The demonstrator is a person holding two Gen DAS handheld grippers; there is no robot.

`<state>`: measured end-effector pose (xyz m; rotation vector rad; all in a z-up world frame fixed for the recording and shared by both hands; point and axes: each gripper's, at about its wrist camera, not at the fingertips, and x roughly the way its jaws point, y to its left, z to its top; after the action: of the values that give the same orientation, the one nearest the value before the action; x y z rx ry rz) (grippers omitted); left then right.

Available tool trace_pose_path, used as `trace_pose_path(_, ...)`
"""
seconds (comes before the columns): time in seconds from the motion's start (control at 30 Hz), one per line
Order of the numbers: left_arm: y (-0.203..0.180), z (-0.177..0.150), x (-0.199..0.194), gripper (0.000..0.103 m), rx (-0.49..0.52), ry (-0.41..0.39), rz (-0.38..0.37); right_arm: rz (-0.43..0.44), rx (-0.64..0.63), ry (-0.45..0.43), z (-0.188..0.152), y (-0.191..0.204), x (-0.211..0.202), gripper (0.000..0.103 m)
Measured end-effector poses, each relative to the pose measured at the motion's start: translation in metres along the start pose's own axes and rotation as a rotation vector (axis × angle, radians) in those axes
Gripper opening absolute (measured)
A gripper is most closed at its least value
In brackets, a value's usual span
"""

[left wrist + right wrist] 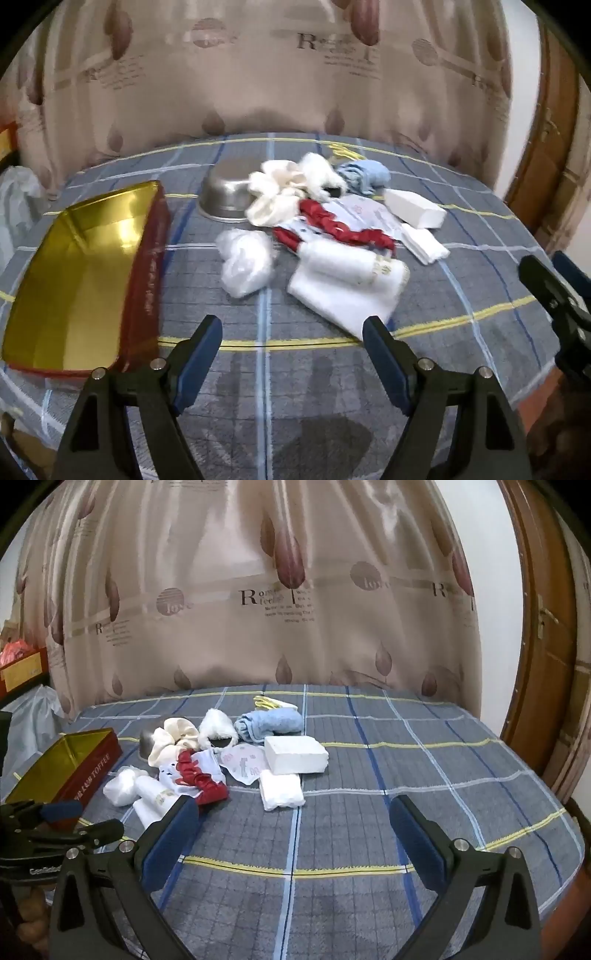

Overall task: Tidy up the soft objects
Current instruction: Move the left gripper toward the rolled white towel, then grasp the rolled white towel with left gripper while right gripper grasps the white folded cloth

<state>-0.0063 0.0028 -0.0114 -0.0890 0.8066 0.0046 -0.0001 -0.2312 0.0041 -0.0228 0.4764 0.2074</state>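
**Both grippers hover empty short of the soft-object pile**

The left gripper point(291, 332) is spread wide with nothing between its pads, poised over the plaid tablecloth point(332, 387). The pile of soft objects point(325, 221) lies at its 12 o'clock, well apart; the folded white cloth point(343, 291) is the nearest piece, at about 1 o'clock. The red tin with gold lining point(74, 280) sits open at 10 o'clock. The right gripper point(295, 812) is likewise released and empty; from it the pile sits at 11 o'clock, with the white foam block point(295, 758) and blue towel point(269, 722) farther back. The steel bowl point(225, 192) is partly hidden behind a cream cloth point(273, 206). Motion blur smears the left view, so the pile's smaller items are hard to make out.
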Motion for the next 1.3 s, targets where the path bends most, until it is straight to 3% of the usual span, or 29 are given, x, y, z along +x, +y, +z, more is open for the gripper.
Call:
trace_pose_path(0.07, 0.001, 0.002, 0.003, 0.081, 0.004, 0.017, -0.059, 0.000, 0.004, 0.010, 0.000, -0.001, 0.003, 0.103)
trace_pose_path(0.4, -0.015, 0.018, 0.028, 0.081, -0.017, 0.118, -0.183, 0.007, 0.026, 0.044, -0.006, -0.011, 0.011, 0.103)
trace_pose_path(0.67, -0.017, 0.038, 0.036, 0.081, -0.147, 0.144, -0.278, 0.015, 0.045, 0.073, -0.008, -0.020, 0.019, 0.103)
trace_pose_path(1.23, 0.000, 0.048, 0.075, 0.080, -0.378, 0.280, -0.223, 0.027, 0.060, 0.102, -0.010, -0.026, 0.026, 0.103)
trace_pose_path(1.27, 0.001, 0.046, 0.076, 0.076, -0.382, 0.292, -0.216, 0.025, 0.062, 0.100, -0.010, -0.026, 0.026, 0.103)
trace_pose_path(1.3, 0.002, 0.045, 0.075, 0.064, -0.383, 0.295, -0.219, 0.027, 0.065, 0.102, -0.010, -0.027, 0.027, 0.103)
